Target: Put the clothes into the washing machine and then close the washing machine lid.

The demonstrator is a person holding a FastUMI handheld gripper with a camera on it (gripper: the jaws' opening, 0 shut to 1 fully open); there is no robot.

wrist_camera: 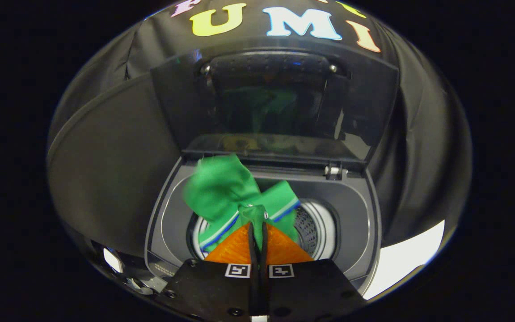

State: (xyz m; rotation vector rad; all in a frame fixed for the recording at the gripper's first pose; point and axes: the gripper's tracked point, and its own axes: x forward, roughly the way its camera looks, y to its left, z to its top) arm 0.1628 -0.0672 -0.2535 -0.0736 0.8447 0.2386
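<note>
A: Start closest in. What are the fingers doing?

B: The gripper (pixel 257 230) is clenched on a green garment (pixel 235 192), its two fingers pressed nearly together with a fold of the cloth pinched between them at their tips. The fabric has white and blue stripes along its edges.

A: And where does the garment sit relative to the machine?

B: It hangs from the fingertips directly over the round drum opening (pixel 315 228) of the washing machine (pixel 356 214). From the pinch point one bunch of cloth flares out toward 11 o'clock, another toward 1 o'clock, and a striped strip trails down toward 8 o'clock into the drum mouth. The 11 o'clock bunch looks blurred.

A: Can you see inside the drum?

B: A little, at 3 o'clock from the fingertips: a perforated metal wall inside a pale ring.

A: Further back?

B: The lid (pixel 275 103) stands raised at 12 o'clock, hinged along the machine's rear edge. Its dark glossy panel carries a dim green reflection of the garment. Behind it is the booth's black cloth wall (pixel 105 147).
</note>
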